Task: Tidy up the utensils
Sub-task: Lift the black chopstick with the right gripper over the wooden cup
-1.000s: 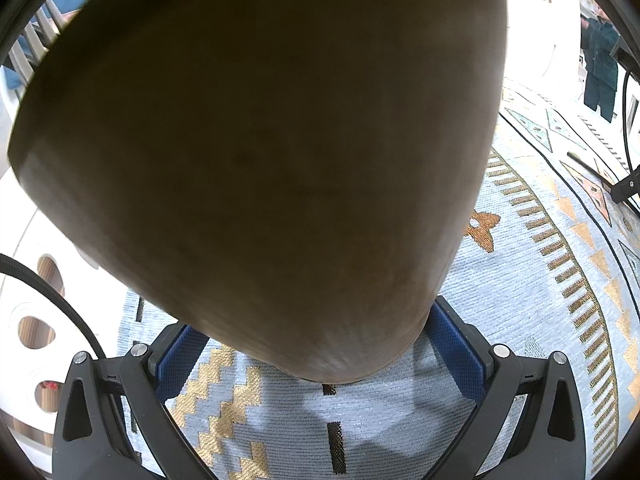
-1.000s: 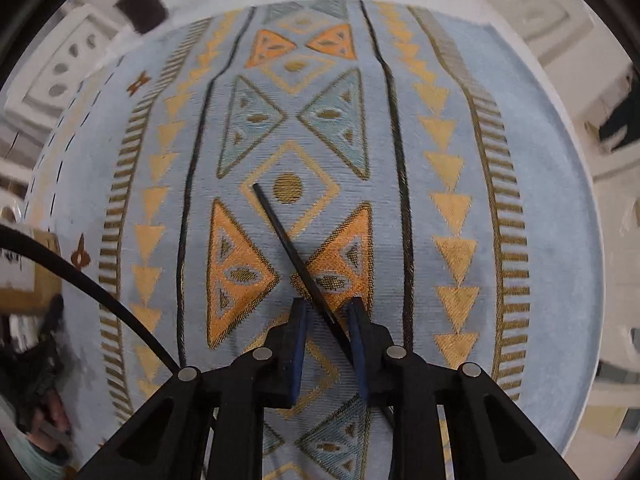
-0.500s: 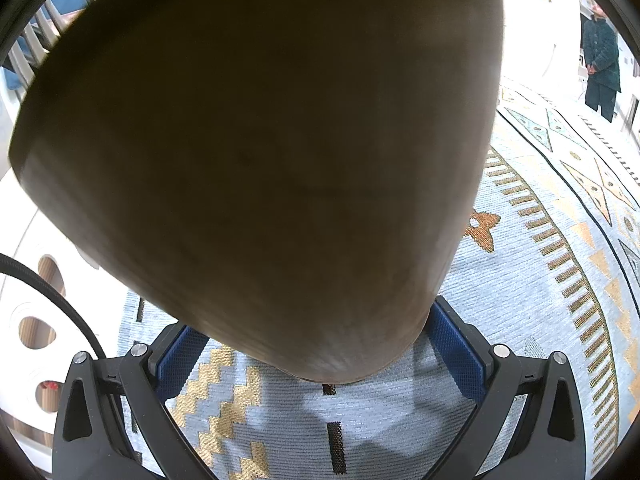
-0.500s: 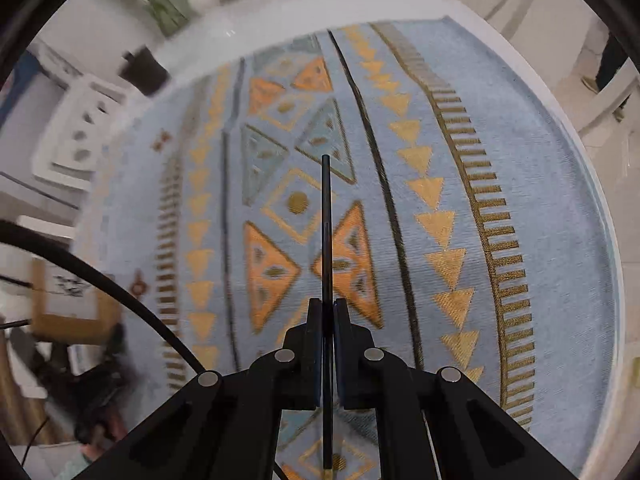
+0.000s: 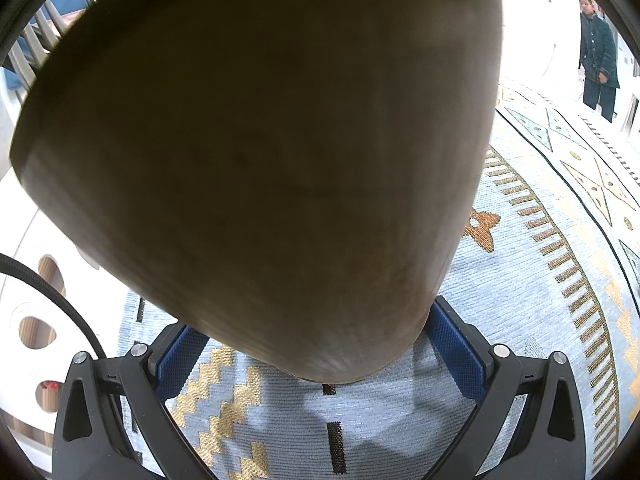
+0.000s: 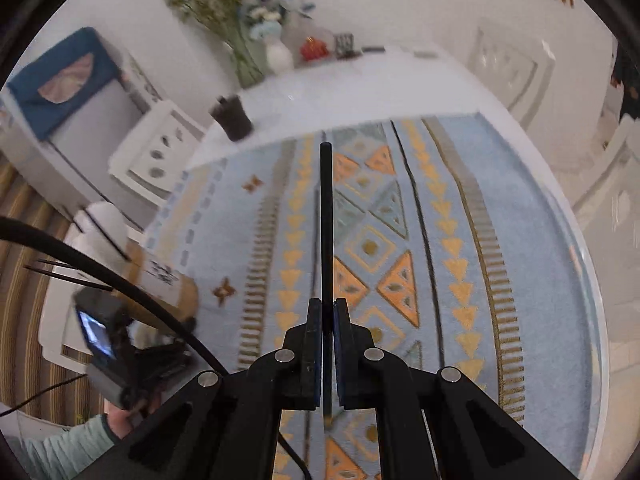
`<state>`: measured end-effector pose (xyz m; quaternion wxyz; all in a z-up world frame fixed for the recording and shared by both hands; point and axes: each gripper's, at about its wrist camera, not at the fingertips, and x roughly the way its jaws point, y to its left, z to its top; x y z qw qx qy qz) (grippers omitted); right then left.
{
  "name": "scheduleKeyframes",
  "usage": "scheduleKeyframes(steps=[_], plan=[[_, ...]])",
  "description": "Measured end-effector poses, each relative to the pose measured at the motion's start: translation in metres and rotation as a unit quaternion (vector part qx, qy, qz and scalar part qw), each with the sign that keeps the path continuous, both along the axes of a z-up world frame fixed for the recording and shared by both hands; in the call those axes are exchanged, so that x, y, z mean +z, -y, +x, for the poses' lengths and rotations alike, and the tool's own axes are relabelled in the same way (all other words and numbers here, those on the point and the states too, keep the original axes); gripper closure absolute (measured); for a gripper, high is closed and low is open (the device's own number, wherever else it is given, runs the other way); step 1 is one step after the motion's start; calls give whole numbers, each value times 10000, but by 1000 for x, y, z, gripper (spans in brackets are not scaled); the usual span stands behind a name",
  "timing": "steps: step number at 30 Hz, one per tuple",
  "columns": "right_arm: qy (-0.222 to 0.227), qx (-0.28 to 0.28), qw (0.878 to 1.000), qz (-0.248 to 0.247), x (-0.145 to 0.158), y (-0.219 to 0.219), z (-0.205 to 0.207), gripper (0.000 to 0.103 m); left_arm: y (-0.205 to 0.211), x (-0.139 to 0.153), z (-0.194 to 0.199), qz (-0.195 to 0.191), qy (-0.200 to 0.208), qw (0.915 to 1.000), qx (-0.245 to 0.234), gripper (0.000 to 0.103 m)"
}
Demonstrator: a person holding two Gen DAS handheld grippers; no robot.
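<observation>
Between the right tongs (image 6: pixel 327 312), pinched tight, a black chopstick (image 6: pixel 326 220) juts forward above the tablecloth (image 6: pixel 520 240).

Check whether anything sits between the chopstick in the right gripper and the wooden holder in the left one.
Nothing visible does. The right gripper clamps the black chopstick above the patterned cloth; the wooden holder, with chopsticks already in it, stands lower left, across bare cloth. A dark cup sits far off.

- no text, brand, number or sign can be read in either view.
- the wooden holder (image 6: pixel 162 280) at the left of the right wrist view bears dark marks on a white patch, too blurred to make out.
</observation>
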<state>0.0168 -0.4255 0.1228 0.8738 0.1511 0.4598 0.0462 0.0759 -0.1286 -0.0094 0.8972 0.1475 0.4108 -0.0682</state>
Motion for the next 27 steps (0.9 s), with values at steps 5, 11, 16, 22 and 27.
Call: scheduleKeyframes(steps=[5, 11, 16, 22, 27], plan=[[575, 217, 9981, -43, 37, -28, 4, 98, 0, 0, 0, 3, 3, 10000, 0, 0], [1511, 464, 9874, 40, 100, -65, 14, 98, -1, -1, 1, 9, 7, 10000, -1, 0], [2185, 915, 9714, 159, 152, -95, 19, 98, -2, -1, 1, 8, 6, 10000, -1, 0], [2546, 1350, 9572, 271, 176, -123, 21, 98, -2, -1, 1, 4, 5, 10000, -1, 0], [2346, 1485, 9596, 466, 161, -140, 36, 98, -1, -1, 0, 9, 8, 10000, 0, 0]])
